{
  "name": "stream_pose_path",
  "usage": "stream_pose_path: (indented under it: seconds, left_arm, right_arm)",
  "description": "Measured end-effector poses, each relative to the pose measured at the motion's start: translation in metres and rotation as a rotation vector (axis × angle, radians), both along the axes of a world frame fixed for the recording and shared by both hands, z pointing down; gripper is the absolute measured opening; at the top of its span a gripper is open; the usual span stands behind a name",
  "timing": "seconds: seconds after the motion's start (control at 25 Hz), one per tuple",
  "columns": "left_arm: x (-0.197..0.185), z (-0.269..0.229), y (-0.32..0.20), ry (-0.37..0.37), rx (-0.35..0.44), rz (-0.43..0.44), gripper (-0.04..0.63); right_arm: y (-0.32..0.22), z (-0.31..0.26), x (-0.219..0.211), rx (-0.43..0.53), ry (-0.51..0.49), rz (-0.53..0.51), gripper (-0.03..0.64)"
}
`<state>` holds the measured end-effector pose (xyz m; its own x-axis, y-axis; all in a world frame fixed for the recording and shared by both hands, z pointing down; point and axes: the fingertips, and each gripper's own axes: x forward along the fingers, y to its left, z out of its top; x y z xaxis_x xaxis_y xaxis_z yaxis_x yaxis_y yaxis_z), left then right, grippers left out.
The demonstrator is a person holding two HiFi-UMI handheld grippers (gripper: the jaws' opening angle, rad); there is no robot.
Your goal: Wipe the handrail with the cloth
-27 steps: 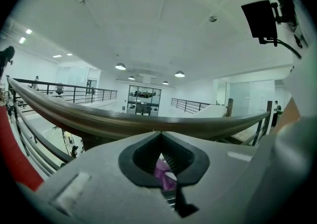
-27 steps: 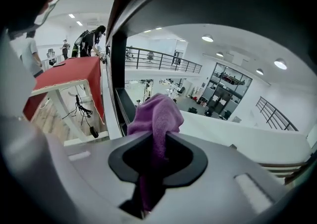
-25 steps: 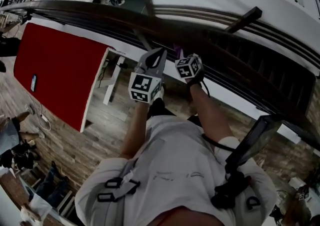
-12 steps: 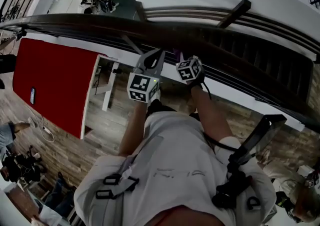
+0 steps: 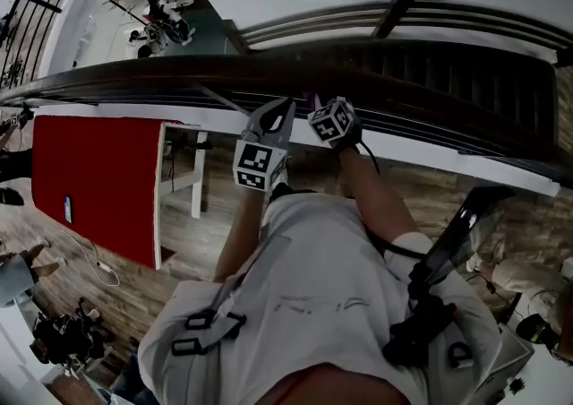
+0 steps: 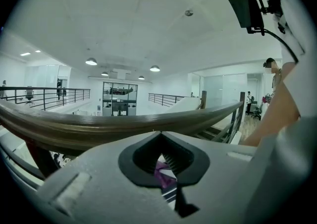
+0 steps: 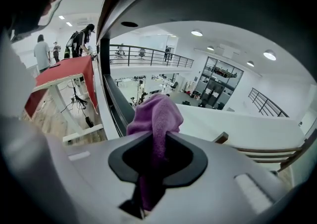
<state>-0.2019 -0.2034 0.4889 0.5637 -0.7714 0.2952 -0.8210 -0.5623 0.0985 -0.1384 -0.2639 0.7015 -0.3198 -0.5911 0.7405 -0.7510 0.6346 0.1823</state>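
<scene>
Presently right tongs point(image 7: 157, 138) tight on purple cloth point(image 7: 156, 113) by the handrail point(image 5: 134, 81), left tongs point(image 6: 161, 134) together.

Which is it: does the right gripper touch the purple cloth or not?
Touching. The right gripper view shows the purple cloth pinched between the closed jaws of the right gripper, with its bunched top sticking out above them.

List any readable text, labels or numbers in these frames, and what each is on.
No readable text in any view.
Left marker cube: black-and-white square codes only, no letters.
Right marker cube: the same.
Purple cloth, handrail: no print visible.
Small device on the red table: too small to read.
</scene>
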Motion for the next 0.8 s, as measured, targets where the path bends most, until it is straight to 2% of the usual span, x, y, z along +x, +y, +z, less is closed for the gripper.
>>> stream_pose_path:
  seconds: [0.28,0.8]
  left_arm:
    - [0.053,-0.003,0.005,0.003,0.006,0.114,-0.002]
    - [0.122,0.005,0.011,0.0,0.017,0.236,-0.002]
  right_arm:
    - [0.003,-0.003,0.031,0.015,-0.005,0.035,0.061]
    - [0.013,0.0,0.106,0.04,-0.015,0.123,0.061]
